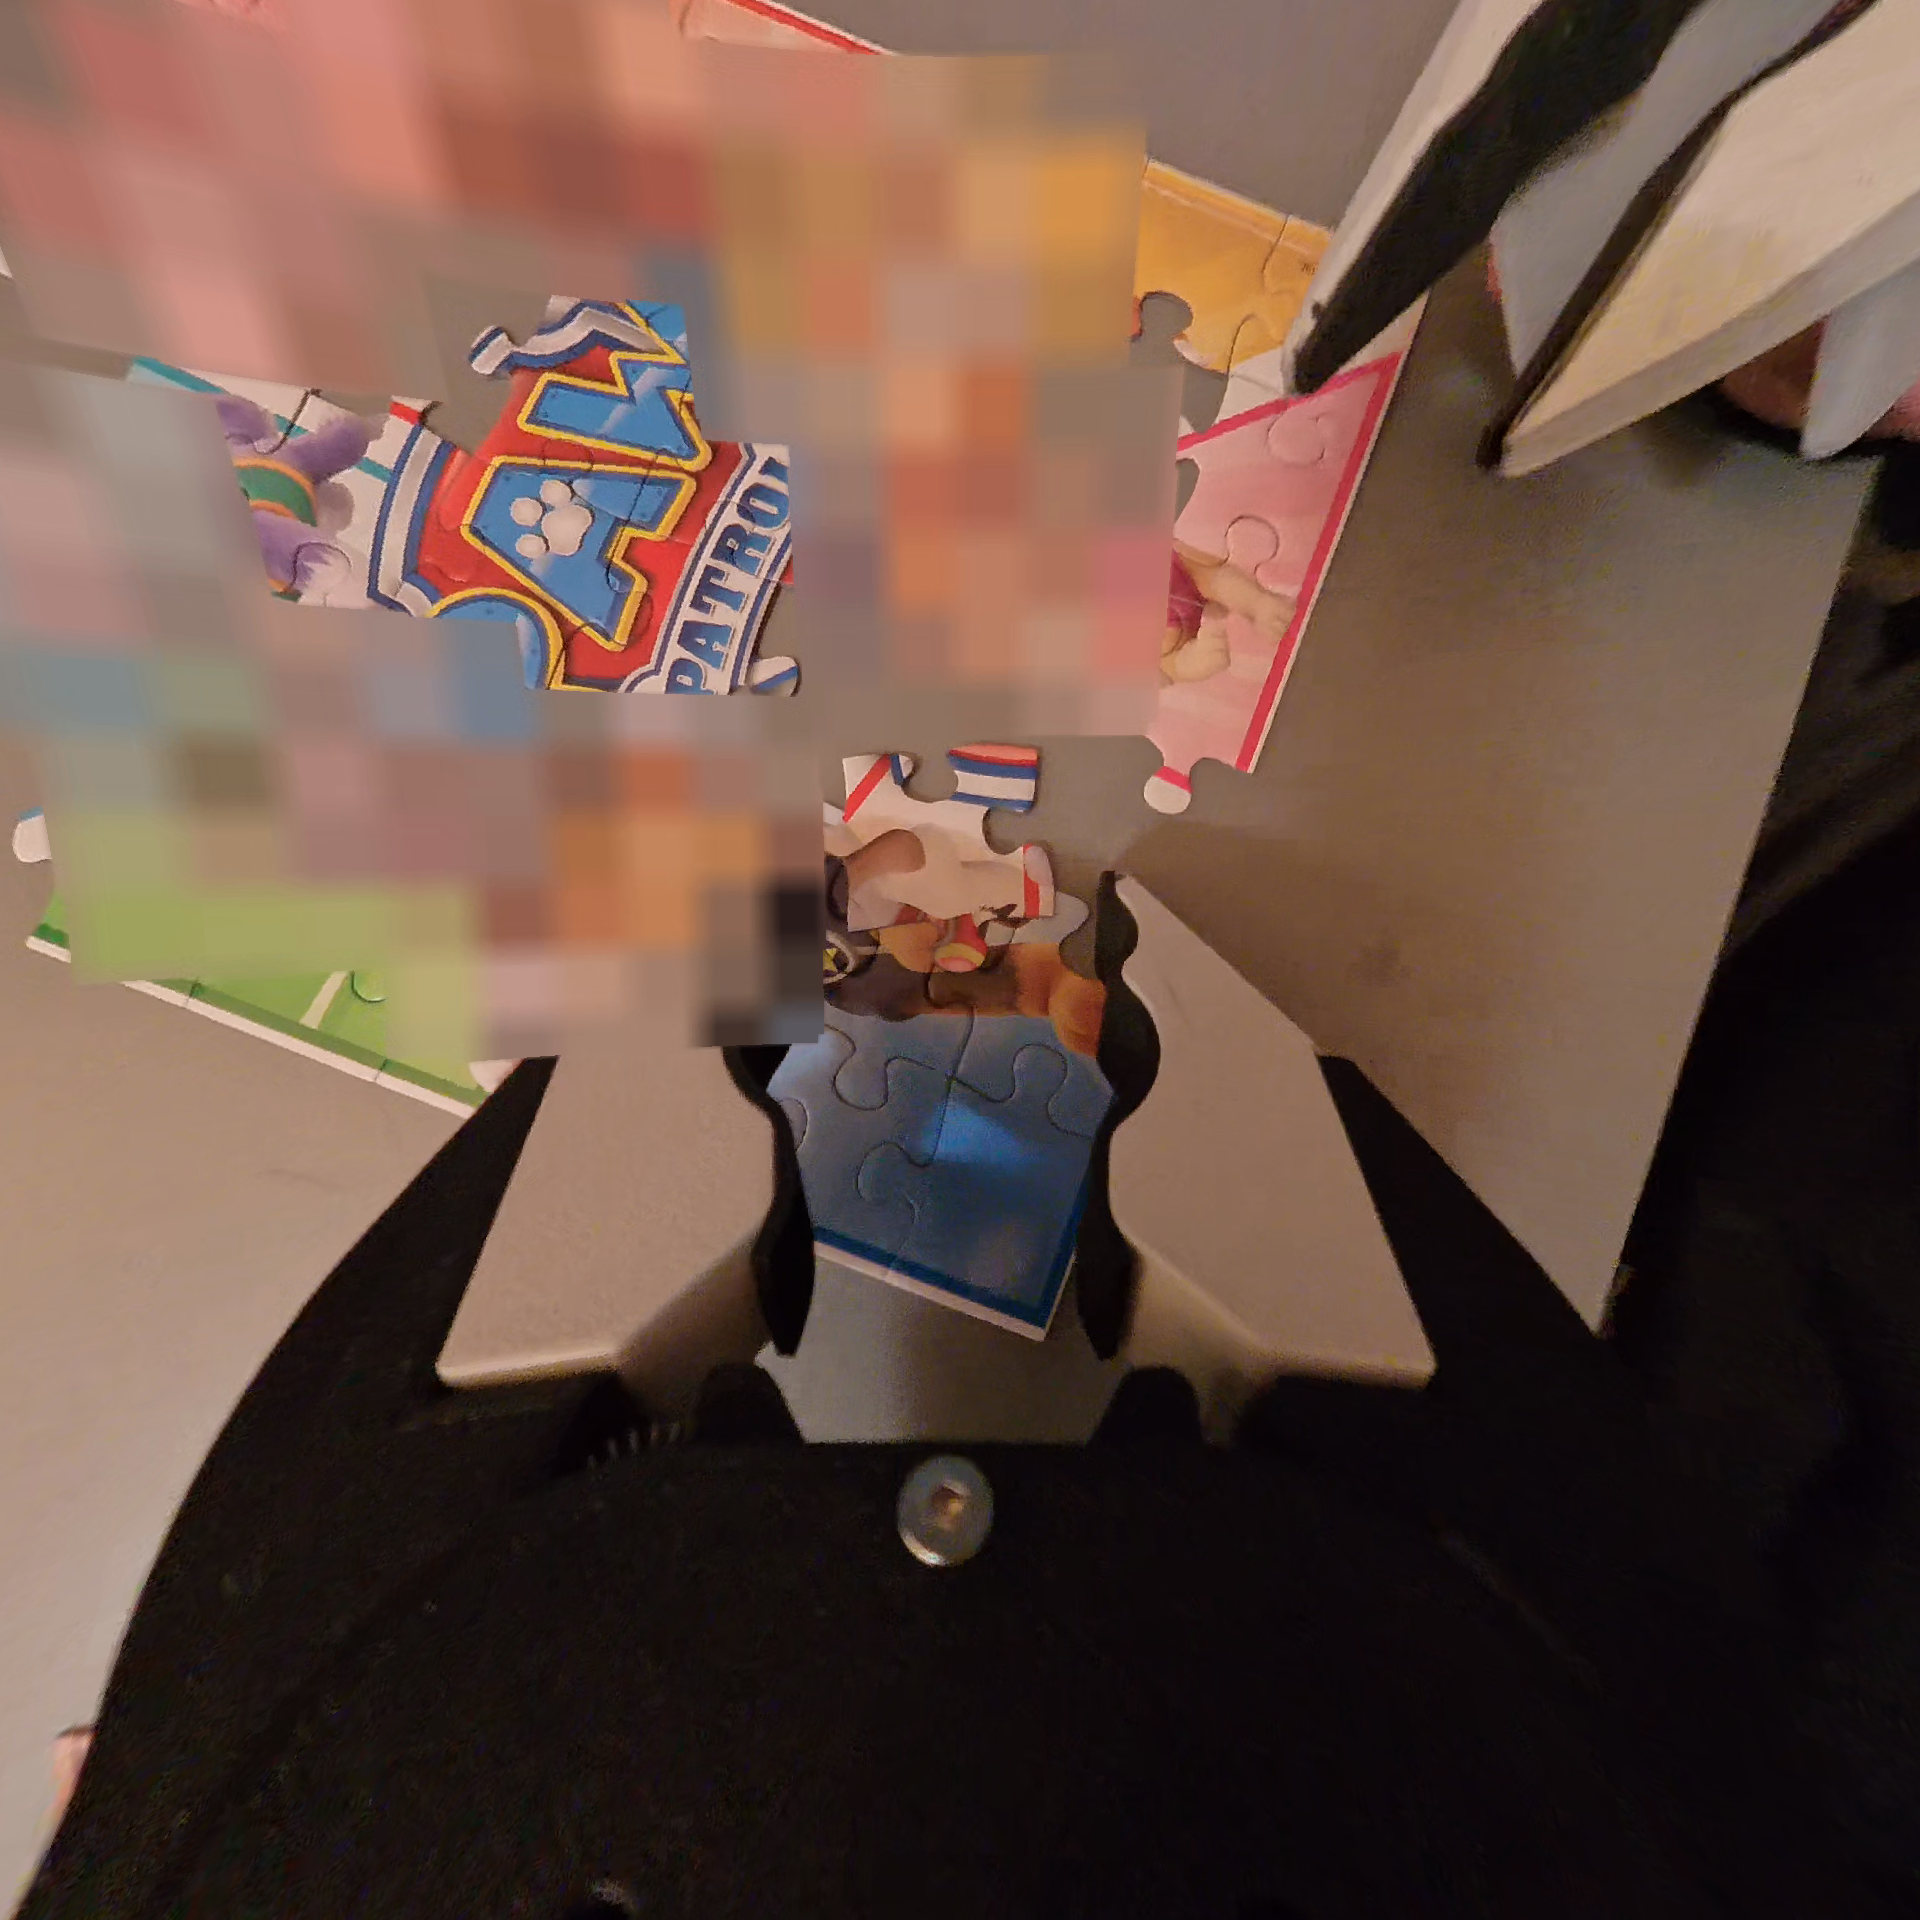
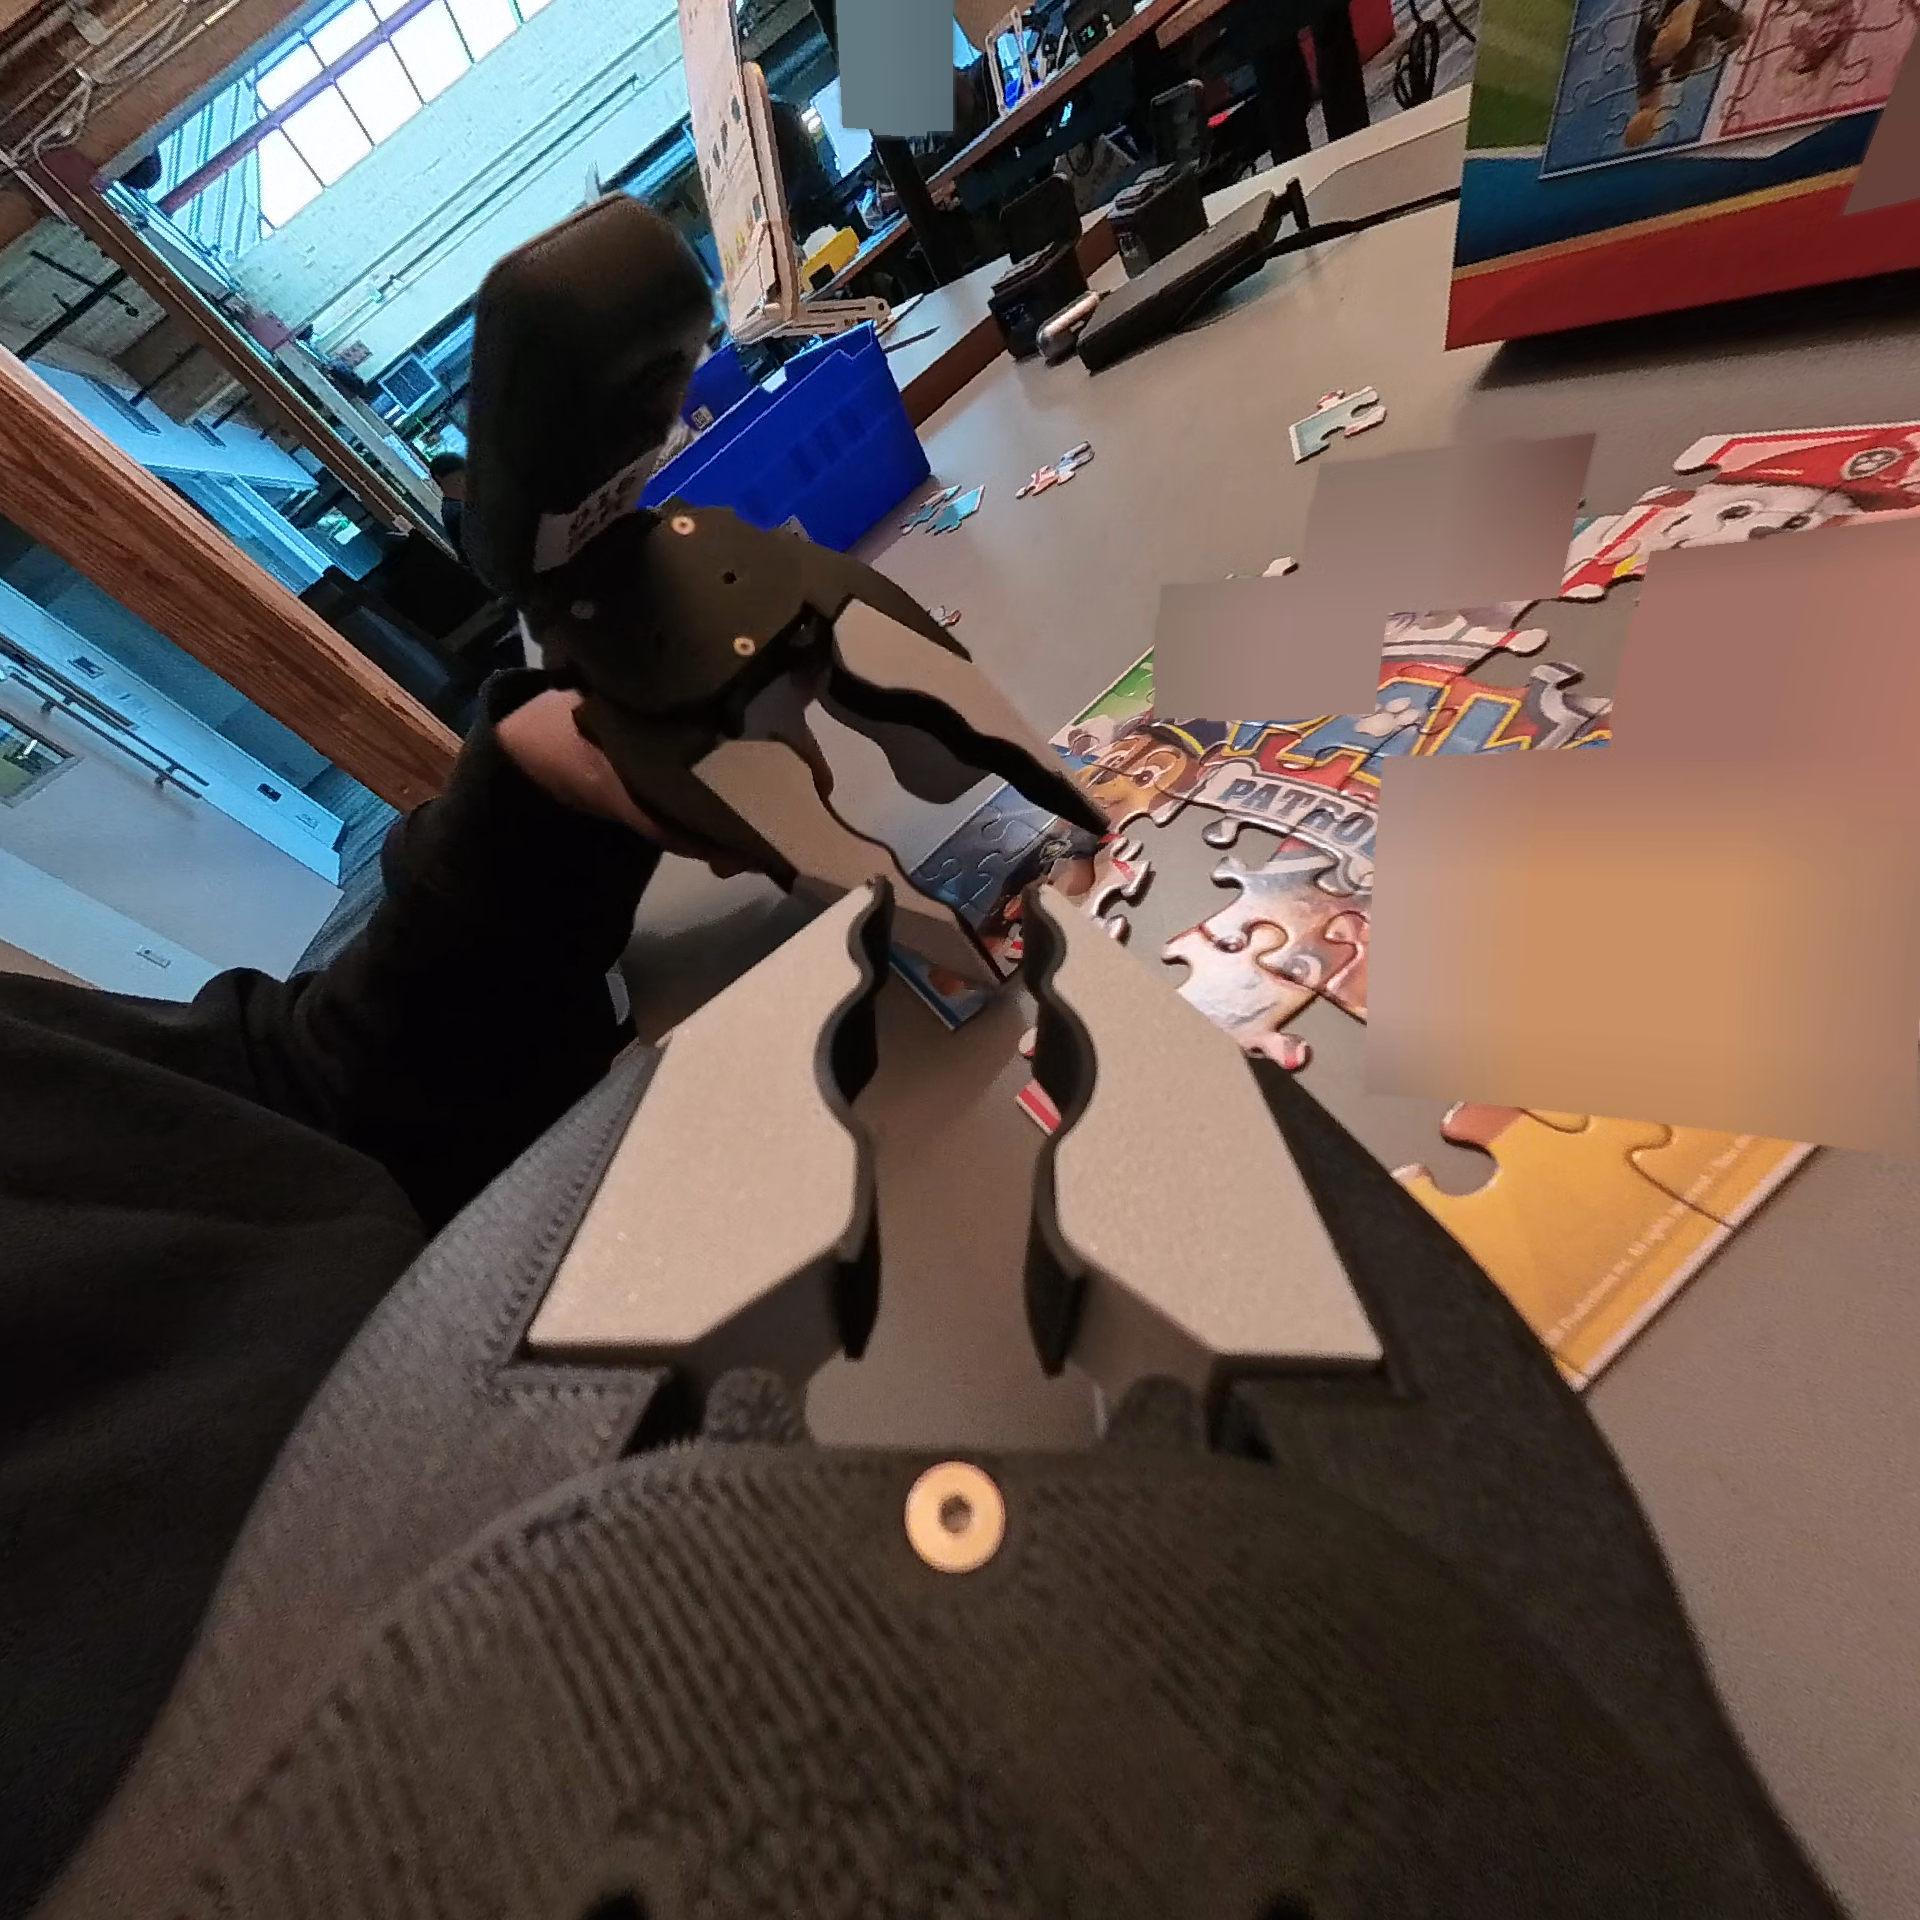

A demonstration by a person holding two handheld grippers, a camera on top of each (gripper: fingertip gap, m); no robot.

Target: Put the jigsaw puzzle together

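Jigsaw puzzle (image 1: 940, 1164), part-assembled, lies flat on the grey desk (image 1: 1507, 831). Left claw (image 1: 945, 1029) stands with its fingers apart over the puzzle's blue corner section, a loose-looking white, red-striped piece (image 1: 935, 831) just past its tips, nothing clamped. Right claw (image 2: 956, 914) hovers near that same corner, fingers narrowly apart and bare. Beyond lie scattered pieces (image 2: 1335, 421), a blue bin (image 2: 800, 447) and the puzzle box (image 2: 1662, 156).

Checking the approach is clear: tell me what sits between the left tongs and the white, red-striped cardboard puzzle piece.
Nothing visible: the puzzle piece lies just beyond the open left tongs, overlapping the assembled blue puzzle section.
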